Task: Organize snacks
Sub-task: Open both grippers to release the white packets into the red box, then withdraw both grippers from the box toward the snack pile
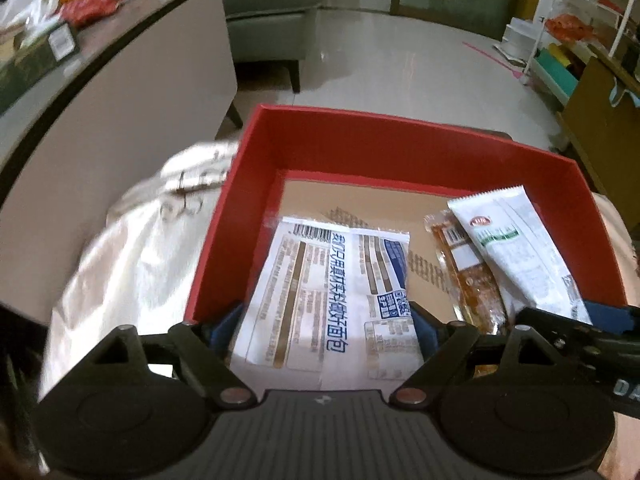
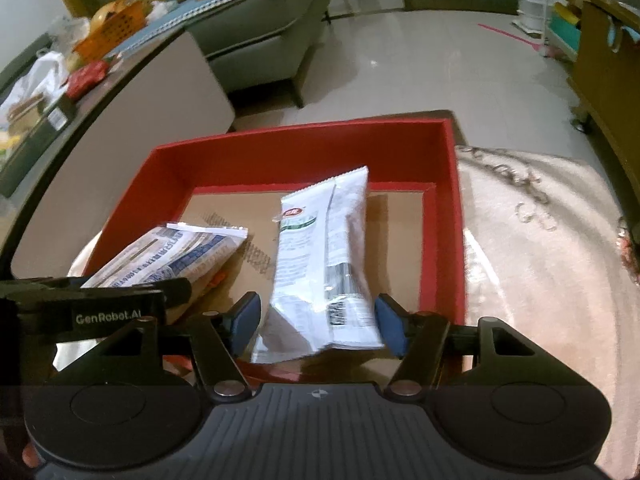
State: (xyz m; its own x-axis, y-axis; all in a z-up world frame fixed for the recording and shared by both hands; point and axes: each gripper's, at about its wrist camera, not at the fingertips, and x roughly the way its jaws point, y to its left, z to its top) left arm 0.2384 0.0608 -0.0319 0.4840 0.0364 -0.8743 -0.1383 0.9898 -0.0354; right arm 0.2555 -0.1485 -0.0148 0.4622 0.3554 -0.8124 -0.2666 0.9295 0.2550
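A red box (image 1: 360,148) with a brown cardboard floor sits on a cream cloth. My left gripper (image 1: 326,320) is open, its blue pads on either side of a white bread packet (image 1: 332,292) with blue print, which lies in the box. An orange snack stick (image 1: 472,276) lies beside it. My right gripper (image 2: 318,320) is open around a white and green snack packet (image 2: 324,252) that leans into the red box (image 2: 304,148); whether the pads touch it I cannot tell. The bread packet also shows in the right wrist view (image 2: 172,256).
A cream embroidered cloth (image 2: 540,260) lies under the box. A dark table (image 1: 92,52) at the left carries a red packet (image 1: 90,8), an orange basket (image 2: 112,28) and bags. A grey sofa (image 2: 260,28) and a wooden cabinet (image 1: 604,120) stand beyond on the tiled floor.
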